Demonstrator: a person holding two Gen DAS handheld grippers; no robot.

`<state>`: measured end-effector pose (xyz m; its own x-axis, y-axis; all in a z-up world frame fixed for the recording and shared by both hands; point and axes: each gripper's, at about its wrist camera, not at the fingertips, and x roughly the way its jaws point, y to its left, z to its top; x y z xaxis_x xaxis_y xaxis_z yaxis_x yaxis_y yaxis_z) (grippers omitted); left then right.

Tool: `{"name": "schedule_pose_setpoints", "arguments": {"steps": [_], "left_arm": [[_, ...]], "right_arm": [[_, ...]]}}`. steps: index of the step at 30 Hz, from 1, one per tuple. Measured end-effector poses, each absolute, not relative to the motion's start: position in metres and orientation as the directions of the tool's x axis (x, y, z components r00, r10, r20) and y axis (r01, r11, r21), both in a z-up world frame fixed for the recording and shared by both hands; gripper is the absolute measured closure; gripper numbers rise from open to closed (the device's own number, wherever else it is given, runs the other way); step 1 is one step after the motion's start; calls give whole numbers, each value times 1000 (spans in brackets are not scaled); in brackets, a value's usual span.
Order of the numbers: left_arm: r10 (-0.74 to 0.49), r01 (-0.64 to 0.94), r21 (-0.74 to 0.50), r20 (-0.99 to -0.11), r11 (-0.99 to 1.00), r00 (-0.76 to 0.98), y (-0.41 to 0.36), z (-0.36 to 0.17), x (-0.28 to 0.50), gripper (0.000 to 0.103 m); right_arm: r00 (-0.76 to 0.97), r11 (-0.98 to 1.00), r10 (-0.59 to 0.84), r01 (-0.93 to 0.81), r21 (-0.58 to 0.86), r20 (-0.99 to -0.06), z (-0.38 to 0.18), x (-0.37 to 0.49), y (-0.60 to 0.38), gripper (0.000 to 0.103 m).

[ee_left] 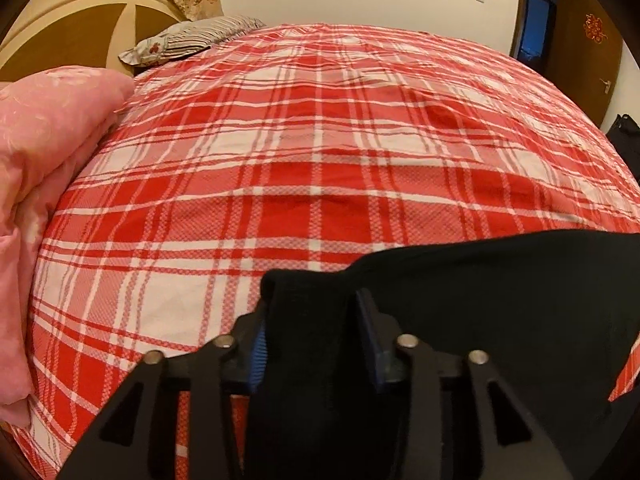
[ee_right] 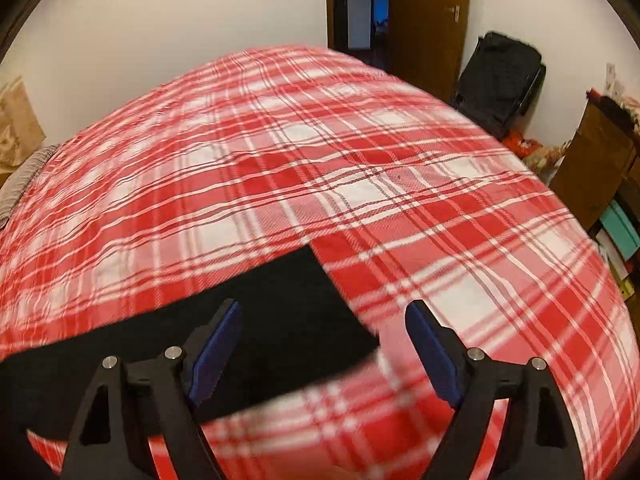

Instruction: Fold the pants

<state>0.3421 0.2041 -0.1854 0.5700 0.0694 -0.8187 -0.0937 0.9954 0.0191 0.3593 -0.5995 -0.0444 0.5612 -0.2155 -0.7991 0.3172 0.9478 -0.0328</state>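
From your left wrist view, your left gripper is clamped on a bunched ridge of the black pants; the matte, smooth cloth spreads right over the red-and-white plaid bedsheet, its right end cut off by the frame. A pink quilt bulges at left.

From your right wrist view, blurred, your right gripper stands apart with blue pads over the pants' squared end, lying flat on the near bedsheet. Whether it touches, you cannot tell.
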Motion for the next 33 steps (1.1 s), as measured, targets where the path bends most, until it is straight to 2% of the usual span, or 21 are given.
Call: {"name": "schedule_pose_setpoints", "arguments": {"steps": [5, 9, 14, 15, 19, 20, 21, 22, 26, 28, 29, 33], "left_arm": [[67, -100, 12, -825, 995, 561, 208, -186, 346, 48], [41, -89, -10, -831, 996, 555, 212, -188, 350, 48], [3, -49, -29, -826, 998, 564, 211, -189, 352, 58], [-6, -31, -29, -821, 999, 571, 210, -189, 350, 63], [-11, -30, -35, -820, 999, 572, 211, -188, 351, 62], [-7, -38, -35, -820, 999, 572, 211, -188, 352, 60], [-3, -41, -32, -820, 999, 572, 211, -189, 352, 59], [-1, -40, -29, -820, 999, 572, 211, -189, 353, 59], [-3, -26, -22, -829, 999, 559, 209, -187, 356, 62], [-34, 5, -37, -831, 999, 555, 209, -186, 356, 78], [-78, 27, -76, -832, 997, 550, 209, -184, 357, 91], [-47, 33, -34, -804, 999, 593, 202, -171, 351, 92]], "right_arm": [[522, 953, -204, 299, -47, -828, -61, 396, -612, 18], [493, 960, -147, 281, -3, -858, -78, 419, -620, 18], [469, 966, -94, 257, 34, -878, -94, 433, -624, 21], [458, 968, -83, 248, 37, -885, -99, 435, -624, 29], [452, 976, -86, 216, 15, -888, -104, 437, -622, 45], [454, 977, -75, 213, 26, -888, -103, 437, -624, 49], [456, 977, -65, 212, 37, -888, -103, 437, -625, 62], [458, 977, -50, 209, 52, -888, -102, 436, -626, 70], [465, 978, -34, 199, 67, -885, -101, 434, -624, 80], [473, 977, -35, 201, 69, -881, -99, 433, -623, 87], [484, 977, -34, 199, 72, -875, -96, 431, -621, 89], [529, 980, -46, 187, 63, -847, -83, 422, -614, 93]]}}
